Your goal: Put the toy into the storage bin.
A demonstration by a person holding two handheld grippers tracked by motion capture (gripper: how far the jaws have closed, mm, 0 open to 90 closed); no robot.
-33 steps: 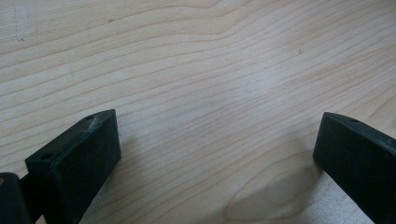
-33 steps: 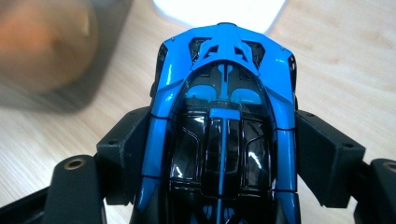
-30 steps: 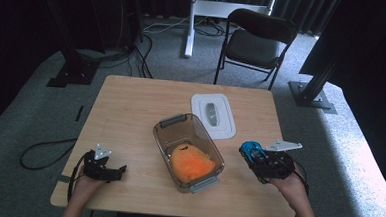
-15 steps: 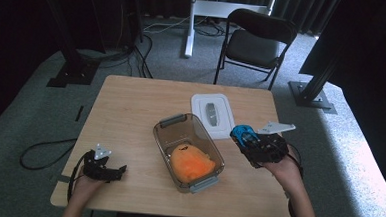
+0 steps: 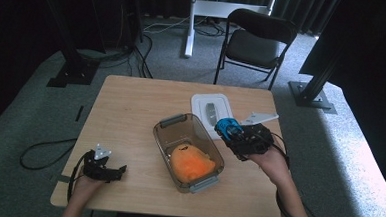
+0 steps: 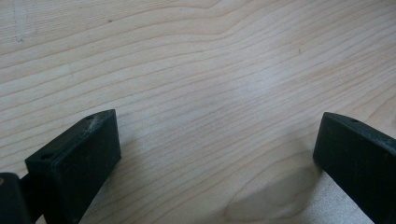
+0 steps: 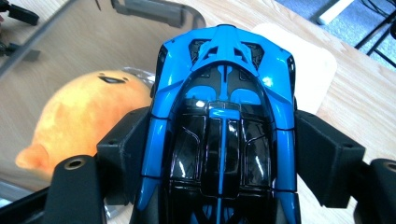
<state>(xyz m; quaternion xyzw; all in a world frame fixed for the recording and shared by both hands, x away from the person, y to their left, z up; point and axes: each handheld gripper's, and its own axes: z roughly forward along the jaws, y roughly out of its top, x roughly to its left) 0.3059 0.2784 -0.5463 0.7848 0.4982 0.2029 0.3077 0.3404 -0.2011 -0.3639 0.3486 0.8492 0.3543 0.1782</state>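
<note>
A blue and black toy car (image 7: 224, 126) is clamped between the jaws of my right gripper (image 7: 219, 154), which is shut on its sides. From above, that gripper (image 5: 237, 136) holds the car (image 5: 226, 127) in the air just right of a clear plastic container (image 5: 167, 137) with grey latches. An orange plush toy (image 5: 190, 163) lies inside the container (image 7: 56, 42), and the plush (image 7: 79, 116) sits below and left of the car. My left gripper (image 5: 115, 172) rests open on the wood near the front left corner, its jaws (image 6: 215, 158) wide apart over bare table.
The white container lid (image 5: 206, 100) lies flat behind the container, with a small grey item on it. A folding chair (image 5: 257, 44) stands beyond the table's far edge. The wooden table (image 5: 131, 110) has bare wood at the left and back.
My right gripper has lifted the blue car and carried it left and away from the front edge, up beside the container. The left gripper has stayed put.
</note>
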